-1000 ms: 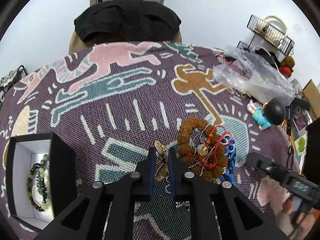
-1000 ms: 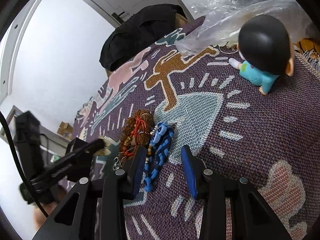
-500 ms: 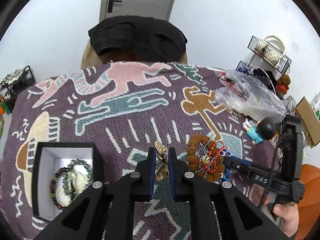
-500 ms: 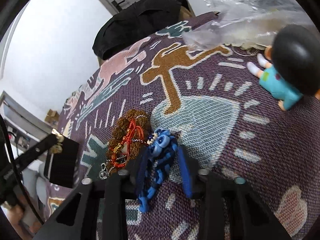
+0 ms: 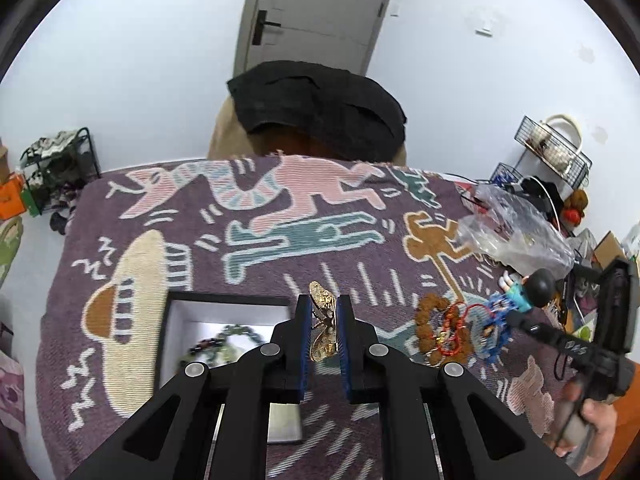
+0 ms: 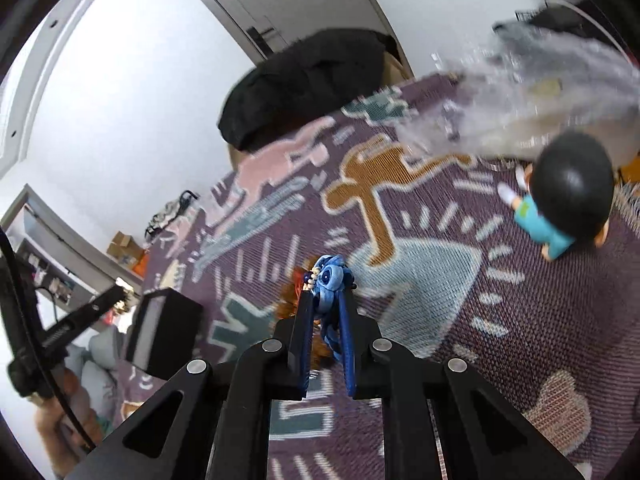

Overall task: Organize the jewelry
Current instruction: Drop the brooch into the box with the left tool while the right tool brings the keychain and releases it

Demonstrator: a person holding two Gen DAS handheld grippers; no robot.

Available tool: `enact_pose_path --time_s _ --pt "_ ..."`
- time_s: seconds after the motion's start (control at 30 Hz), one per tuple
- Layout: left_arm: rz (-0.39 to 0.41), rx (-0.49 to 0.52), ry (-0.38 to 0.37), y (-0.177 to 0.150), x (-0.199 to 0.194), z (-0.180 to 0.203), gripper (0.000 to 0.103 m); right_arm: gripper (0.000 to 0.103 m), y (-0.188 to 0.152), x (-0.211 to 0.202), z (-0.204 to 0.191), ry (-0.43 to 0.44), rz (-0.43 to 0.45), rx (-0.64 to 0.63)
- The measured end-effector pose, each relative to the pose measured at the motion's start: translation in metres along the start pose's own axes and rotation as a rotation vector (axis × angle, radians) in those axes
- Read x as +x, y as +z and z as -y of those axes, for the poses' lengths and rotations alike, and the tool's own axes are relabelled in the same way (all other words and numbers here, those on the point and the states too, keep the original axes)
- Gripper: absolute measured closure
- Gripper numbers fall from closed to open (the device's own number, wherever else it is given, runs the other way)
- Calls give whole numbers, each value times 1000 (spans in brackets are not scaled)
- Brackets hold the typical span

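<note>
My left gripper (image 5: 323,312) is shut on a gold insect-shaped brooch (image 5: 323,326) and holds it in the air, just right of an open black jewelry box (image 5: 224,344) with a white lining and a beaded bracelet (image 5: 224,338) inside. My right gripper (image 6: 327,300) is shut on a blue braided bracelet (image 6: 330,280) and lifts it off the patterned cloth (image 6: 440,280). A brown bead bracelet with red cord (image 5: 440,328) lies on the cloth, partly hidden behind the right fingers in the right wrist view (image 6: 290,298).
A toy figure with a black head (image 6: 560,196) stands at the right of the cloth. A clear plastic bag (image 5: 516,236) lies behind it. A black garment (image 5: 320,112) hangs over a chair at the far edge. Wire racks (image 5: 556,152) stand at the right.
My right gripper has closed on the blue bracelet and begun to lift it. My left gripper has risen and moved left toward the box with the brooch held.
</note>
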State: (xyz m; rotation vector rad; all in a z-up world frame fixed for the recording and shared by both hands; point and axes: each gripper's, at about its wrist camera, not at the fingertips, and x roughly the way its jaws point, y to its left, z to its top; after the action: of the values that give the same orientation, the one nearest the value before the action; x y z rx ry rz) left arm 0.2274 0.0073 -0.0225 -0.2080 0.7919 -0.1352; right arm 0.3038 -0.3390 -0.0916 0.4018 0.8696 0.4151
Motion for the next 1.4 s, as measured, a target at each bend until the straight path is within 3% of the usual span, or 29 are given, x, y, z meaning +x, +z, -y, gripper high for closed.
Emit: enact_pose_path --time_s 0.27,0.47,0.5,0.57,0.63,0.7,1.03,1.3,1.33,1.4 --pt "-5 -47 20 -9 -3 -28 90 89 6 -21 -40 29 52 -58" --pt "-60 -110 9 -16 4 -49 88 89 4 -20 -72 57 49 -103" --pt "-63 -120 4 -17 3 -53 85 89 3 -19 -77 62 46 -110" --pt "-59 -134 4 -19 0 -58 68 89 2 -16 -90 78 38 -127" --pt "-26 -144 11 -22 -9 -65 36 89 1 -12 -104 90 30 -147" --pt "23 -147 24 -24 -23 -71 30 89 -1 -9 -118 107 22 -170" --pt "58 -184 52 -29 -46 -98 30 89 -11 19 -189 164 -35 -269" --pt "60 -212 59 -35 -49 -114 30 89 -20 50 -225 161 -90 -304" --pt "62 -210 61 -35 -50 -114 30 87 -21 53 -229 150 -93 -313" --pt "63 -208 61 -36 -52 -115 30 75 -24 55 -231 176 -110 -319"
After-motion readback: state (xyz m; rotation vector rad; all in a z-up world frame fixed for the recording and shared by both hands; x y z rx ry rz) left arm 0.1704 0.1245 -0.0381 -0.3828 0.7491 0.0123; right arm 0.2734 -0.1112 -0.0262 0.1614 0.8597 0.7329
